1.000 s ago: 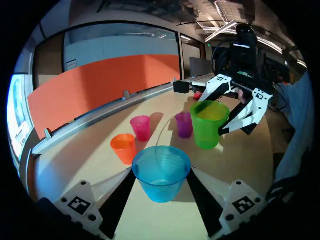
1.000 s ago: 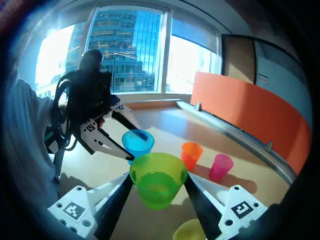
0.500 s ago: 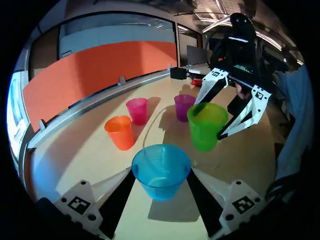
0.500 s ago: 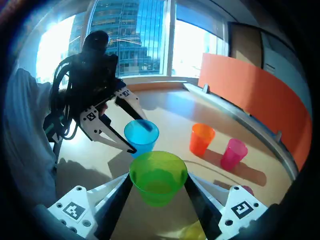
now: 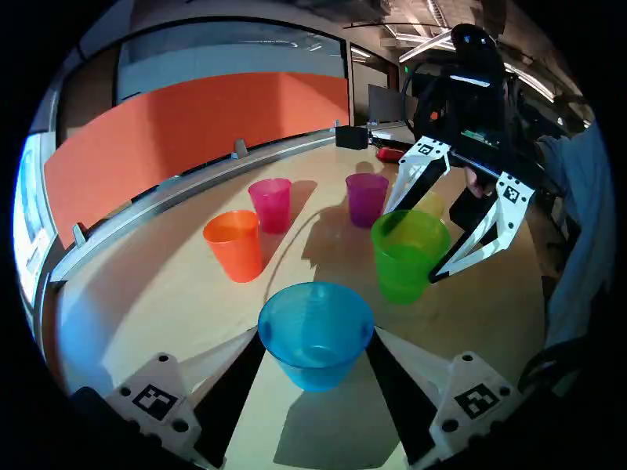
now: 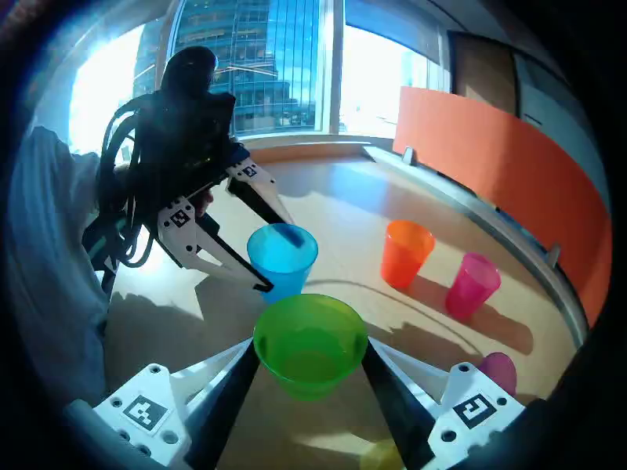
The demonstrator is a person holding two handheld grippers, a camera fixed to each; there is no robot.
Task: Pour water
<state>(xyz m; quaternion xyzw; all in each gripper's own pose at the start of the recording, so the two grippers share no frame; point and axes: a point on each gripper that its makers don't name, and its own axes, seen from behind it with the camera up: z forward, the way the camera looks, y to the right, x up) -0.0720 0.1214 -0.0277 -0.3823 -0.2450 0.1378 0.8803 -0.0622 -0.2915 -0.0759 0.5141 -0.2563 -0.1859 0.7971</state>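
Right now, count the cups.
6: blue cup in left gripper; green cup in right gripper; orange cup, pink cup, purple cup standing on the table; yellow cup partly hidden behind green. More may be hidden.

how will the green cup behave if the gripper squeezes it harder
The green cup looks like thin translucent plastic, so it would probably flex under the right gripper. It seems to hold a little liquid, so it is likely light but sloshy. Its smooth tapered wall might slip down in the grip.
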